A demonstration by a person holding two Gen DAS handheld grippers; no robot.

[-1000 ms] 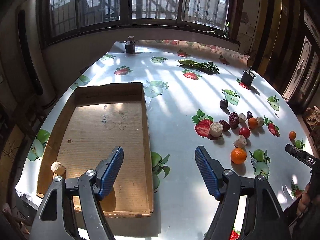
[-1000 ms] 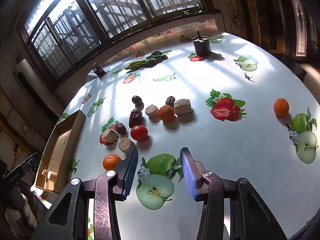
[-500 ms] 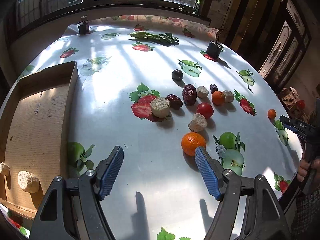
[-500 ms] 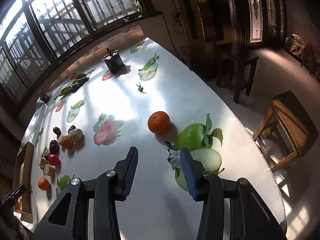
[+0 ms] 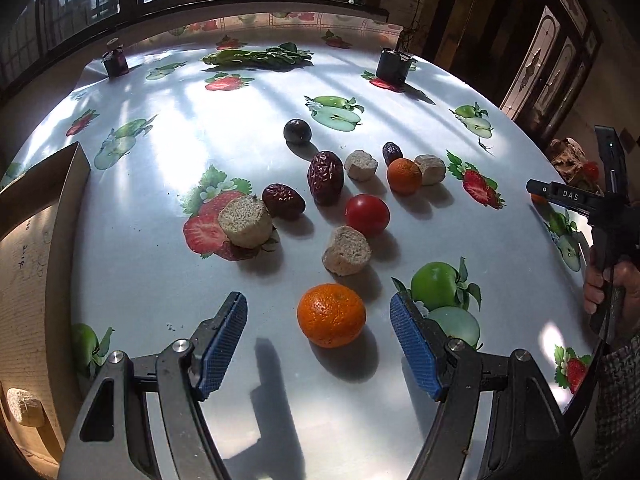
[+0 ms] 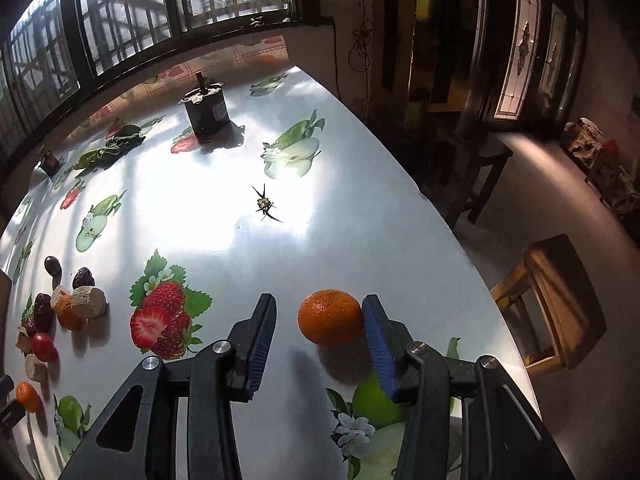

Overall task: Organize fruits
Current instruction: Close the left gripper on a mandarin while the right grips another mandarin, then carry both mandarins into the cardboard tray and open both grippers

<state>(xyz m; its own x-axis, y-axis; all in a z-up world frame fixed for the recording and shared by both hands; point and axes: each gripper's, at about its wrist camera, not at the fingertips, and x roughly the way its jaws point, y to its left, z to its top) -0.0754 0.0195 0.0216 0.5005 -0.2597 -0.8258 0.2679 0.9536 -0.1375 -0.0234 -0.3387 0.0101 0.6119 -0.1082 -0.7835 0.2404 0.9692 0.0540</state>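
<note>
A large orange (image 5: 331, 316) lies on the fruit-print tablecloth between the blue pads of my left gripper (image 5: 316, 306), which is open and clear of it. Behind it lie bread chunks (image 5: 346, 250), red dates (image 5: 325, 176), a tomato (image 5: 367, 215), a small orange (image 5: 404, 176) and a dark plum (image 5: 297, 131). The cardboard box (image 5: 60, 240) at the left holds a bread piece (image 5: 25, 406). Near the table's right edge, my right gripper (image 6: 319, 302) is open around a lone orange (image 6: 330, 318). That orange lies against the right pad and apart from the left one.
Two dark jars (image 5: 393, 66) (image 5: 116, 62) and leafy greens (image 5: 260, 56) stand at the far side. A dried stalk (image 6: 265, 204) lies mid-table. The table edge runs close on the right, with a wooden stool (image 6: 560, 304) beyond it. A hand (image 5: 608, 280) holds the right gripper.
My left gripper swung from over the box to the fruit cluster and now brackets the large orange. My right gripper left the cluster for the lone orange, which now sits between its fingers.
</note>
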